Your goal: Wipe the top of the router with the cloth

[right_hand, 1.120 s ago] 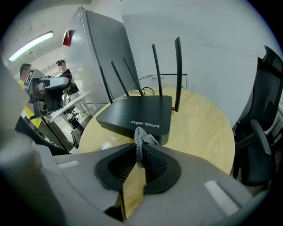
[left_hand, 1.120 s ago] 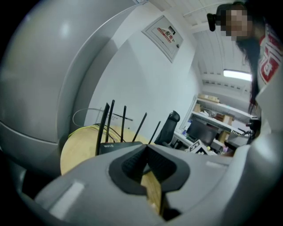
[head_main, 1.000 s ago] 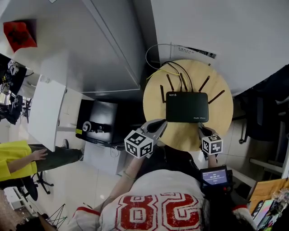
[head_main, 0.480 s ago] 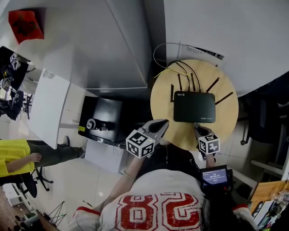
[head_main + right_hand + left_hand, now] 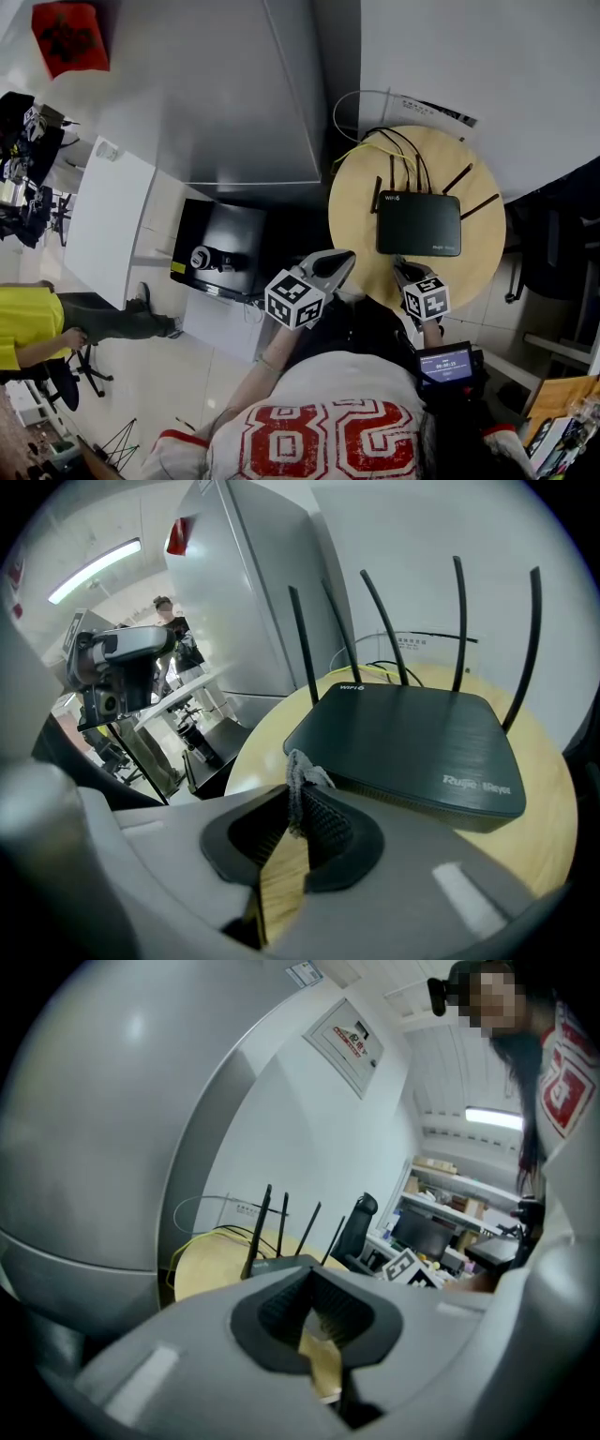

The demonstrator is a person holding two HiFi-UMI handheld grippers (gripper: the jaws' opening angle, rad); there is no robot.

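A black router (image 5: 419, 223) with several raised antennas lies on a round wooden table (image 5: 356, 206). In the right gripper view the router (image 5: 412, 733) fills the middle, just beyond the jaws. My right gripper (image 5: 296, 797) is shut on a small tuft of grey cloth (image 5: 298, 767), held just short of the router's near left corner. In the head view the right gripper (image 5: 400, 269) hangs at the table's near edge. My left gripper (image 5: 341, 257) hovers off the table's near left rim; its jaws (image 5: 314, 1314) are shut with nothing between them. Beyond them stand the router's antennas (image 5: 255, 1232).
Yellow and black cables (image 5: 370, 145) trail behind the router. A tall grey cabinet (image 5: 234, 94) stands left of the table, with a black box (image 5: 220, 258) on the floor below. A person in yellow (image 5: 28, 323) sits far left. A camera rig (image 5: 112, 667) stands at left.
The table and router have slid right in the head view. The right gripper now sits nearer the middle of the router's front; the left gripper lies further off the table's rim.
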